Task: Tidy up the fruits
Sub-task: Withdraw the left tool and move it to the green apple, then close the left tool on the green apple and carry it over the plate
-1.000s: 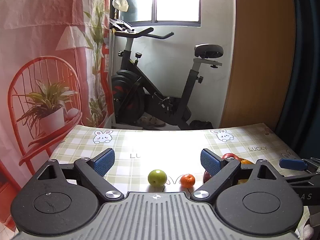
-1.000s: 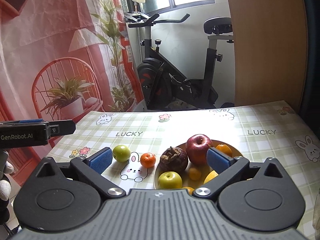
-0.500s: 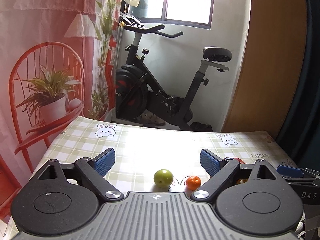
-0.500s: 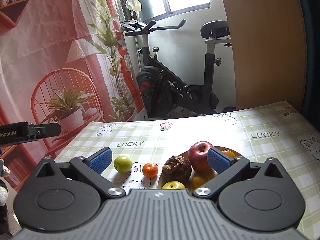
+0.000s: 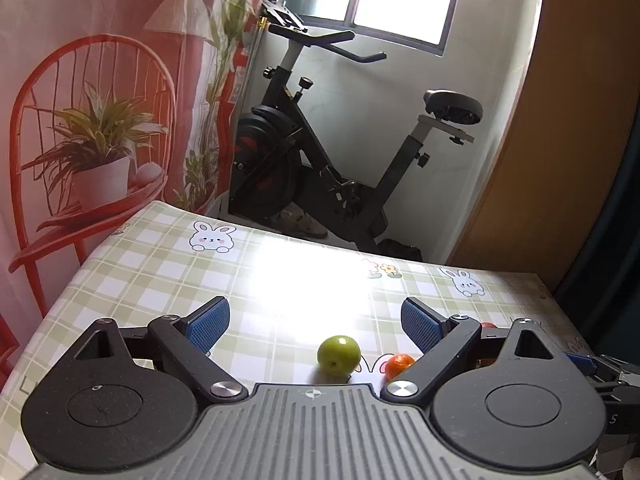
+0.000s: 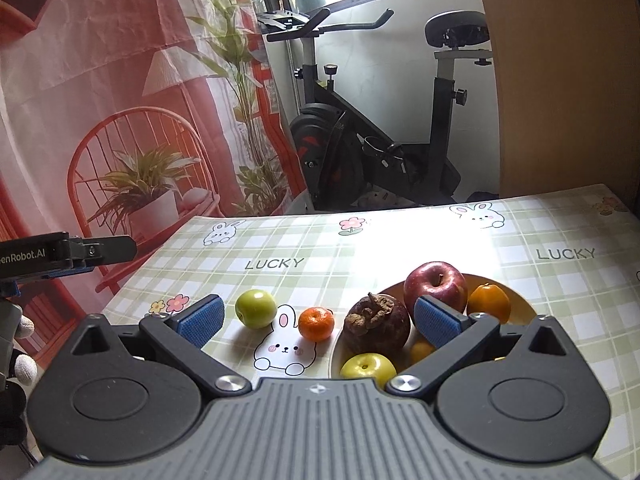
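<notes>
A small green fruit (image 5: 338, 354) and a tangerine (image 5: 398, 364) lie loose on the checked tablecloth, side by side; in the right wrist view they are the green fruit (image 6: 255, 308) and the tangerine (image 6: 316, 323). Right of them stands a plate (image 6: 516, 306) holding a red apple (image 6: 435, 284), a dark wrinkled fruit (image 6: 376, 324), a yellow-green apple (image 6: 367, 367) and small oranges (image 6: 489, 302). My left gripper (image 5: 316, 322) hangs open above the table, nothing between its blue pads. My right gripper (image 6: 318, 318) is open too, over the tangerine and the plate's left rim.
An exercise bike (image 6: 360, 136) stands beyond the table's far edge, beside a red printed curtain (image 6: 120, 100) and a wooden panel (image 6: 560, 80). The left gripper's body (image 6: 60, 256) juts in at the left of the right wrist view, with a gloved hand (image 6: 24, 328) below it.
Both grippers have sunk lower and nearer the table. The left view has rolled and shifted, so the green fruit and tangerine now sit right of centre. Both pairs of jaws stay wide.
</notes>
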{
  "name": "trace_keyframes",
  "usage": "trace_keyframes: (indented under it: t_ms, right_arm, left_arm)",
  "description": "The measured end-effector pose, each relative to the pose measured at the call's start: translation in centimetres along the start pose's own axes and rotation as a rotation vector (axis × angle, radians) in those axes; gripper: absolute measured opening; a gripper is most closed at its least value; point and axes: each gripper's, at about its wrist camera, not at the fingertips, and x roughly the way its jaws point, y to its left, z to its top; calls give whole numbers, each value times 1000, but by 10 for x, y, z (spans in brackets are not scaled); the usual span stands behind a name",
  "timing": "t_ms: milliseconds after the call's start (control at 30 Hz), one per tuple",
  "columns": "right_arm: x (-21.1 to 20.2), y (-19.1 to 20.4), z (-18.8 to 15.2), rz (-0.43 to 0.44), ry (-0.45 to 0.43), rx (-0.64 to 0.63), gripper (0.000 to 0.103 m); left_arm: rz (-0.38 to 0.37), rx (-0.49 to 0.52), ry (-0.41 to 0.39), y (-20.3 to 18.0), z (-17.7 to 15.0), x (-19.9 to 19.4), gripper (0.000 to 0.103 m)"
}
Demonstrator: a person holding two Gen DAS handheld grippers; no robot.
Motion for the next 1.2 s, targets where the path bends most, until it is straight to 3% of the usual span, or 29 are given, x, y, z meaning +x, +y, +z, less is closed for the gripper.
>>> trace_keyframes:
  t_ms: [267,500,767,900,1033,1200]
  right_arm:
    - [22,-2,3,-59,32,-76,103]
    - [44,18,5,7,34,-207,97]
    - [99,46,1,116,114,-265,84]
    - [121,65,-12,110,114,-319,78]
    - [142,69,-18,118,118,-299,72]
    - [160,72,-25,94,118,-304,64]
  left_arm:
    - [61,48,0,6,13,20,94]
    - [53,79,24,9,23,44,94]
    - [-50,89,119,26,20,80,92]
    - [-84,69,162,30,7,99,89]
    - [-121,27,214,36,-8,118,81]
    - [-181,2,255,37,-16,137,80]
